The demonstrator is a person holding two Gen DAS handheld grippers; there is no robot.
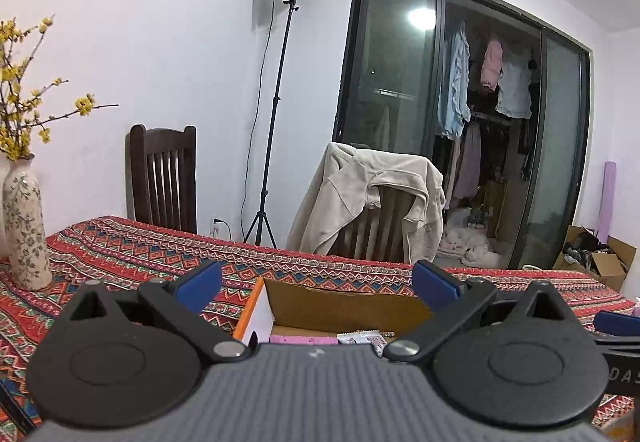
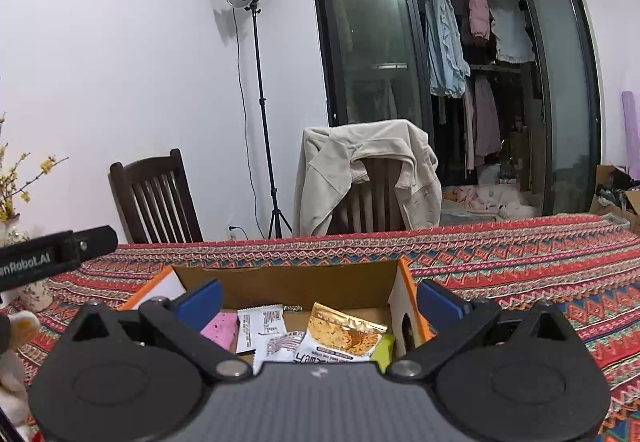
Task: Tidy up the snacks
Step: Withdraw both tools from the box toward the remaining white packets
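Note:
An open cardboard box (image 2: pixel 304 284) with orange outer sides stands on the patterned tablecloth; it also shows in the left wrist view (image 1: pixel 344 304). Inside lie snack packets: a gold-topped packet (image 2: pixel 344 334), white wrappers (image 2: pixel 260 326), a pink packet (image 2: pixel 220 330) and a green one (image 2: pixel 382 352). In the left wrist view a pink packet (image 1: pixel 304 340) and a white wrapper (image 1: pixel 360 338) show. My right gripper (image 2: pixel 318 302) is open and empty above the box. My left gripper (image 1: pixel 316 282) is open and empty over the box's left part.
A patterned vase (image 1: pixel 26 230) with yellow flowers stands at the table's left. Two wooden chairs (image 1: pixel 164 182) stand behind the table, one draped with a beige jacket (image 1: pixel 368 198). A light stand (image 1: pixel 276 114) is by the wall. The left gripper's body (image 2: pixel 52 254) shows in the right view.

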